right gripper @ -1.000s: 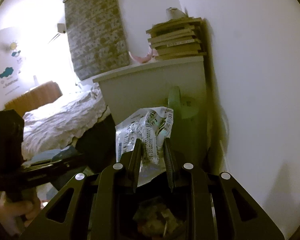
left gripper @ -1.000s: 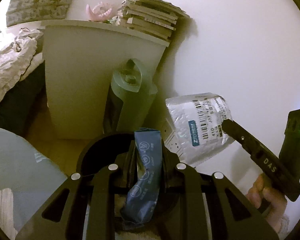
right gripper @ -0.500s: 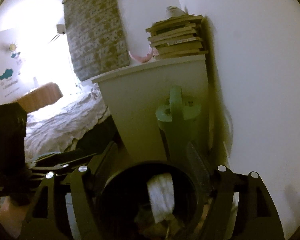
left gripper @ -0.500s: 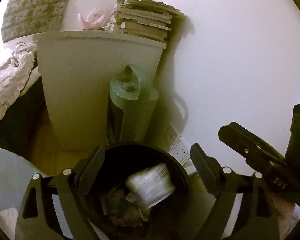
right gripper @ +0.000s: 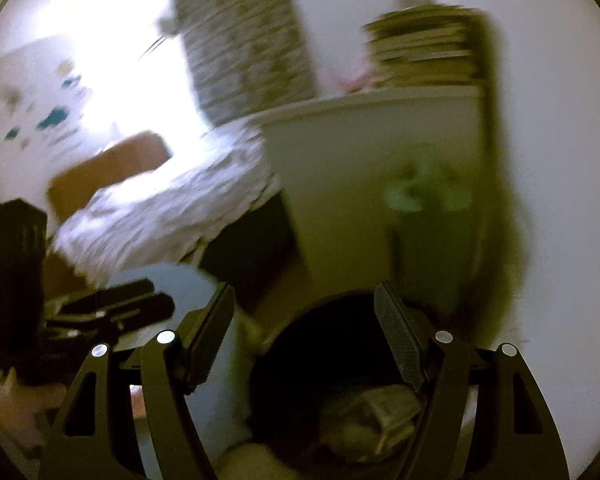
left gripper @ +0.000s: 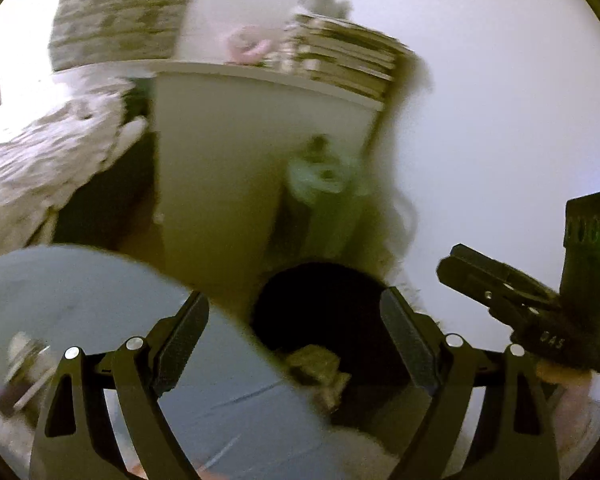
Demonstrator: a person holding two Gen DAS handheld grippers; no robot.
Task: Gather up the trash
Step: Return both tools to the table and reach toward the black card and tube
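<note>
A round black trash bin (left gripper: 324, 308) stands on the floor by the white wall, with crumpled trash (left gripper: 320, 364) inside. It also shows in the right wrist view (right gripper: 320, 368), holding pale wrappers (right gripper: 372, 412). My left gripper (left gripper: 294, 344) is open and empty above the bin's near rim. My right gripper (right gripper: 304, 340) is open and empty above the bin. The right gripper shows at the right of the left wrist view (left gripper: 520, 304); the left one shows at the left of the right wrist view (right gripper: 112, 304). Both views are blurred.
A green canister (left gripper: 320, 192) stands behind the bin against a white cabinet (left gripper: 236, 168) topped with stacked books (left gripper: 340, 60). A bed with pale bedding (right gripper: 172, 208) lies to the left. A light blue surface (left gripper: 100, 320) is at the near left.
Both grippers opened and dropped their trash, the blue packet and the silver labelled bag, into the bin. Both have since pulled back and swung left; the views are now blurred.
</note>
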